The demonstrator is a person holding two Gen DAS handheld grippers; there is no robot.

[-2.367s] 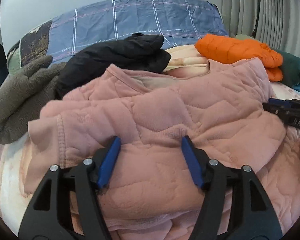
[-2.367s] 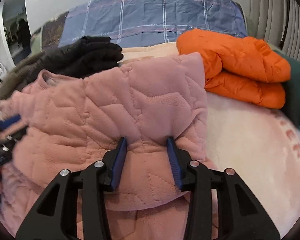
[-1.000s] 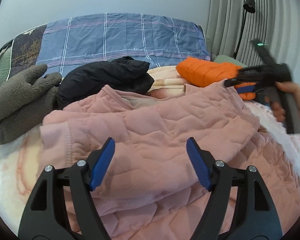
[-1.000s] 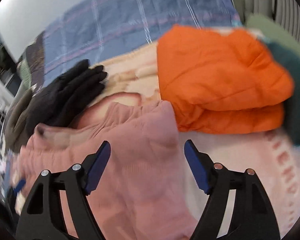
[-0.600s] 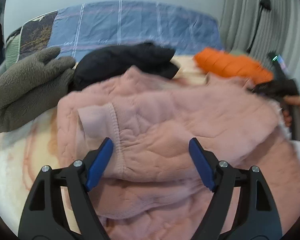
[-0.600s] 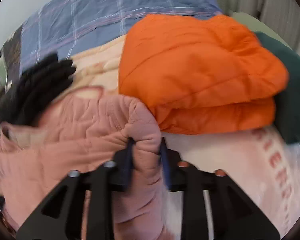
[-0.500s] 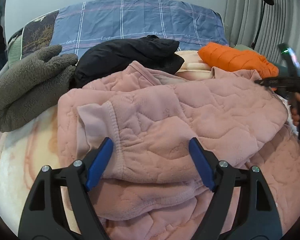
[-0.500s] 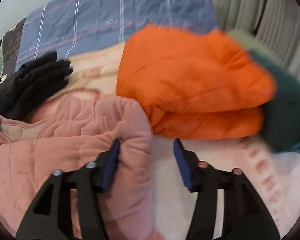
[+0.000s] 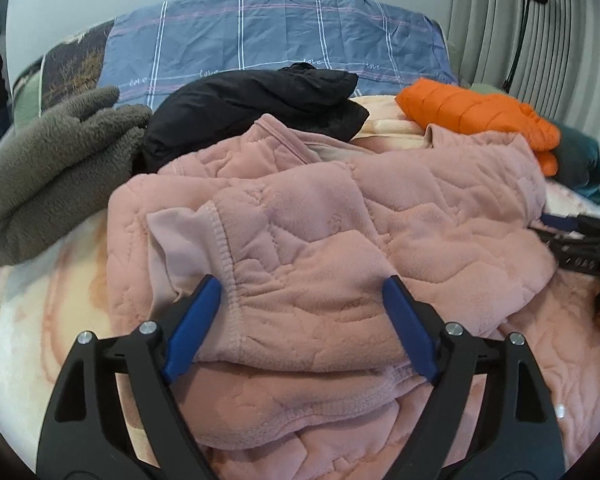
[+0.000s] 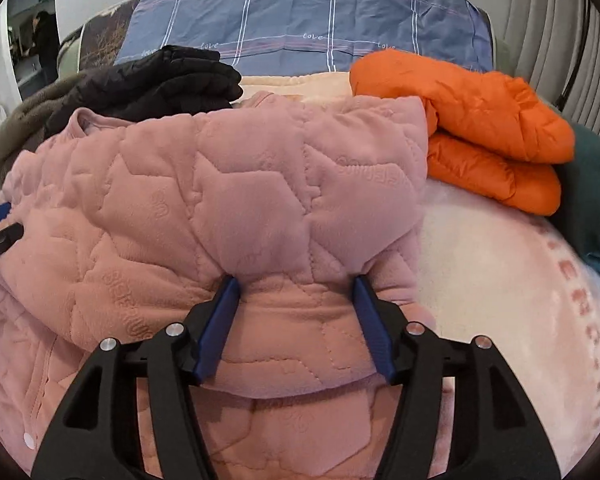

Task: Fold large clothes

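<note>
Left wrist view shows our left gripper (image 9: 302, 320) with its blue-padded jaws spreading wide, a thick fold of the pink quilted fleece jacket (image 9: 340, 220) bulging between them but not pinched. The jacket lies heaped on the pale pink plush blanket (image 9: 32, 320) that covers the bed, its cuff turned back near our left pad. In the right wrist view our right gripper (image 10: 296, 320) stands about half open and its jaws are opening too, with the doubled jacket edge (image 10: 292, 304) swelling between the pads; whether they press it we cannot tell for sure, though the cloth puckers at both tips.

The chief risk, as we judge it, is that the springy fleece unfolds once both sets of jaws let go, since the layers sit loosely and unevenly. A pad could also snag the quilting stitches and drag the top layer askew when we pull back. Behind, the black puffy garment (image 9: 256, 104) touches the collar, and the folded orange padded jacket (image 10: 480, 128) lies just beside the right shoulder, so a careless sweep might drag either one out of place.
</note>
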